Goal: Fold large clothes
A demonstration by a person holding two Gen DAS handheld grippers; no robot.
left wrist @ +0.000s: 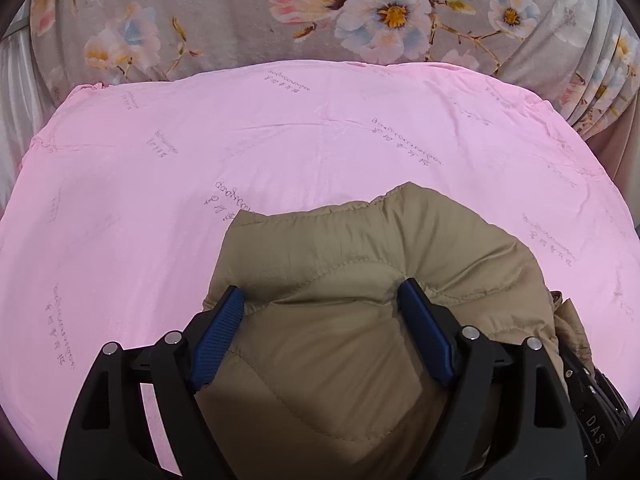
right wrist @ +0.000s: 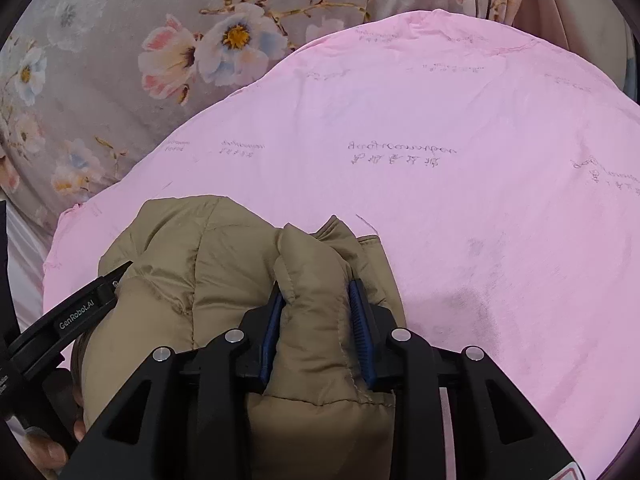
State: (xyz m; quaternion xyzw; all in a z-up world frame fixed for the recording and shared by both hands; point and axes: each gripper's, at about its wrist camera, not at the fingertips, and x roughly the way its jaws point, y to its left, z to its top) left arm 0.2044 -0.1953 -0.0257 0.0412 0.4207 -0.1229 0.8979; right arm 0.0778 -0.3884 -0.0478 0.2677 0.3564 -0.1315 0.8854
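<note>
The left gripper (left wrist: 322,294) is standing with its jaws spread wide, straddling a puffy tan quilted jacket (left wrist: 360,264) without pinching it, likely letting a finished fold settle. The right gripper (right wrist: 318,296) is clenching a ridge of that jacket between its 2 blue pads. Beyond both jaws, a pink printed sheet (left wrist: 200,140) is covering the bed, with a grey floral quilt (left wrist: 224,16) behind.

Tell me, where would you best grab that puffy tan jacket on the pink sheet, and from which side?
Probably by a raised quilted ridge of the tan jacket, coming from above and the near side. The right gripper already straddles such a ridge. The broad flat panel between the left gripper's wide jaws offers less to pinch. The pink sheet lies flat beneath.
</note>
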